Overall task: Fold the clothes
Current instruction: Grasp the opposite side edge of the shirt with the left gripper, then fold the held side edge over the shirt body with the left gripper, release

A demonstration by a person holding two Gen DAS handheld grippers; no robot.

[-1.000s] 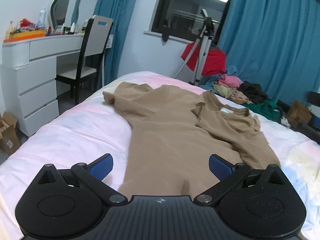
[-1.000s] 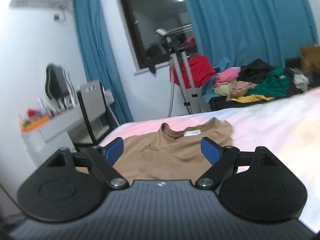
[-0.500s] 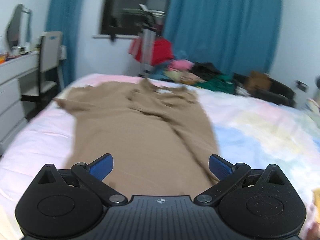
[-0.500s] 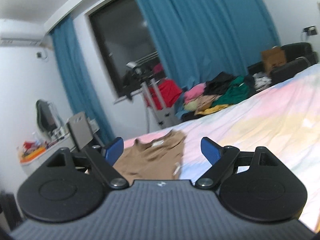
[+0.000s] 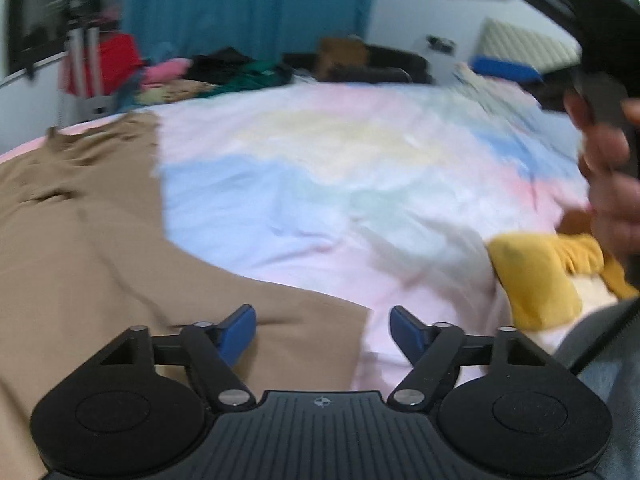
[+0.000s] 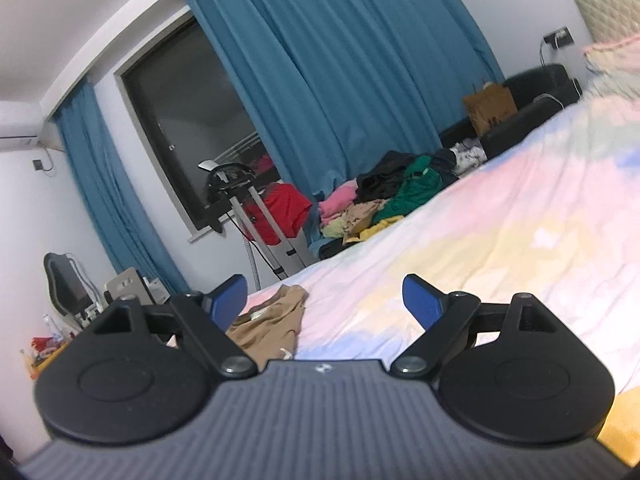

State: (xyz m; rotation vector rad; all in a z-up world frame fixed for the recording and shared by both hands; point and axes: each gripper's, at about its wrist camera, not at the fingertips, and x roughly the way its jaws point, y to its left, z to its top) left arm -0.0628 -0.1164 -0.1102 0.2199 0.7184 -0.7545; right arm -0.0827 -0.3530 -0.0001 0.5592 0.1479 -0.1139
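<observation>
A tan T-shirt (image 5: pixel 80 240) lies spread on the pastel bed sheet (image 5: pixel 340 184), at the left of the left wrist view. My left gripper (image 5: pixel 323 328) is open and empty, low over the shirt's right hem corner. My right gripper (image 6: pixel 325 300) is open and empty, held above the bed; the shirt's collar end (image 6: pixel 272 320) shows past its left finger. The right gripper also shows in the left wrist view (image 5: pixel 560 20), blurred, in a hand at the upper right.
A yellow cloth (image 5: pixel 540 276) lies on the bed at the right. A pile of clothes (image 6: pixel 380 204), a red item on a stand (image 6: pixel 280 212) and blue curtains (image 6: pixel 340 80) stand beyond the bed. A dresser with clutter (image 6: pixel 48 344) is at the left.
Both grippers have swung to the right. The left now looks at the shirt's right hem and the bare sheet, its fingers closer together; the right has risen, seeing less shirt.
</observation>
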